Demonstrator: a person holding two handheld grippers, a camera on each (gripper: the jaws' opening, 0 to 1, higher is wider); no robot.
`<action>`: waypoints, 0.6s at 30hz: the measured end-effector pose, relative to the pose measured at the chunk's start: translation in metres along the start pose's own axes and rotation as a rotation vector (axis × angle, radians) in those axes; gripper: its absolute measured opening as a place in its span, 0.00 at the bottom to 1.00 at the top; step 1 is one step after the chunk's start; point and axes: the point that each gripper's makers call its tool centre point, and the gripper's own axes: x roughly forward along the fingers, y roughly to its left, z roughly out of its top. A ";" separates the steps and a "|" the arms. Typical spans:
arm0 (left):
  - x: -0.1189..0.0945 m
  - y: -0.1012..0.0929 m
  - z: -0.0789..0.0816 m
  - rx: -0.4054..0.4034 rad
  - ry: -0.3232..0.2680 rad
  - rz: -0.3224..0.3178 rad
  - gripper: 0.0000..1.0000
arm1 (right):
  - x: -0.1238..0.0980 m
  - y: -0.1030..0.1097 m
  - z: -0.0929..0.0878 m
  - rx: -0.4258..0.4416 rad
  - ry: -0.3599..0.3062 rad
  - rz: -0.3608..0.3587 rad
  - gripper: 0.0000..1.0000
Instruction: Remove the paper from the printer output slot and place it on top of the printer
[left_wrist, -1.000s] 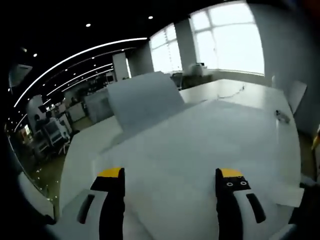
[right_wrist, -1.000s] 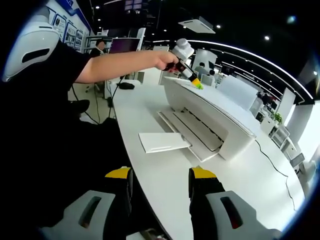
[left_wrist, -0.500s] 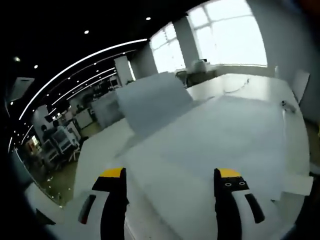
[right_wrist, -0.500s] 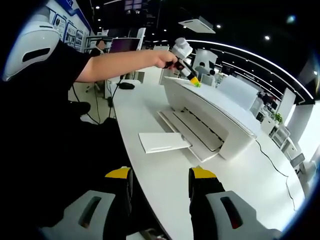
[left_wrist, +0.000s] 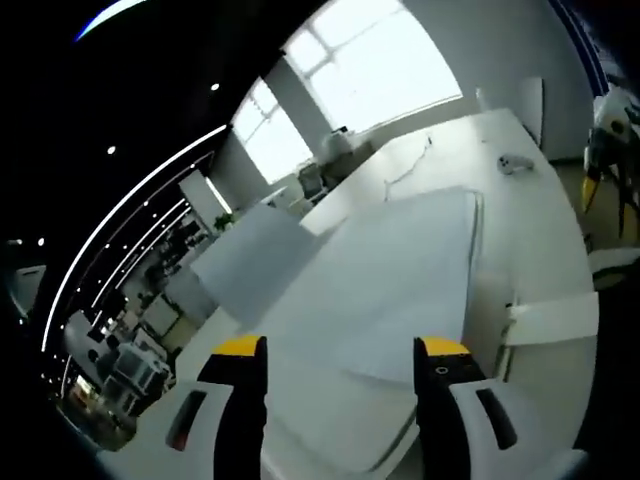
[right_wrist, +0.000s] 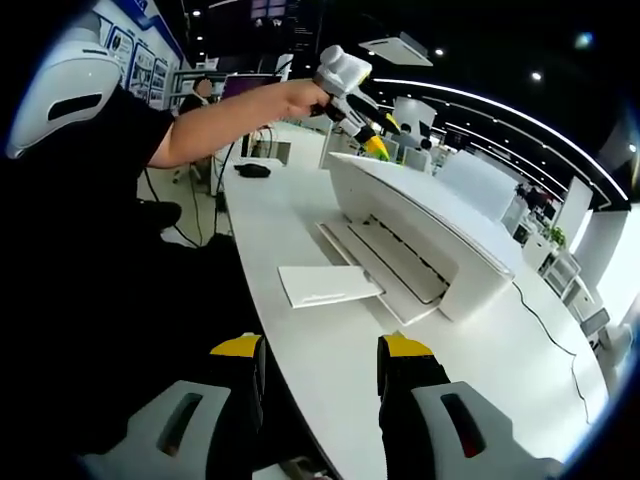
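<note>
Left gripper (left_wrist: 340, 350) jaws wide above printer (right_wrist: 420, 235); right gripper (right_wrist: 320, 350) jaws wide; paper (right_wrist: 328, 284) on tray; no readable writing.

- Left gripper view rides high and close over the printer (left_wrist: 400, 270), looking along its flat white top towards the bright windows (left_wrist: 380, 75), the picture rolled hard to one side.
- Right gripper view sits low and well back at the table (right_wrist: 330, 360) edge, facing the printer's (right_wrist: 420, 235) front from the person's side.
- Both views share the printer and the white table (left_wrist: 450, 160) under it.
- Right gripper view catches the left gripper (right_wrist: 375, 145) held above the printer's far end, the very spot the other camera looks from.
</note>
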 end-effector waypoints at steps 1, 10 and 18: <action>-0.001 -0.004 0.000 0.004 -0.002 -0.005 0.61 | 0.001 0.001 0.000 0.000 -0.001 0.003 0.40; -0.006 -0.039 -0.006 0.097 0.013 -0.053 0.57 | 0.005 0.003 0.001 -0.001 0.000 0.012 0.40; -0.003 -0.057 -0.018 0.126 0.020 -0.078 0.55 | 0.004 0.003 0.001 -0.002 0.002 0.011 0.40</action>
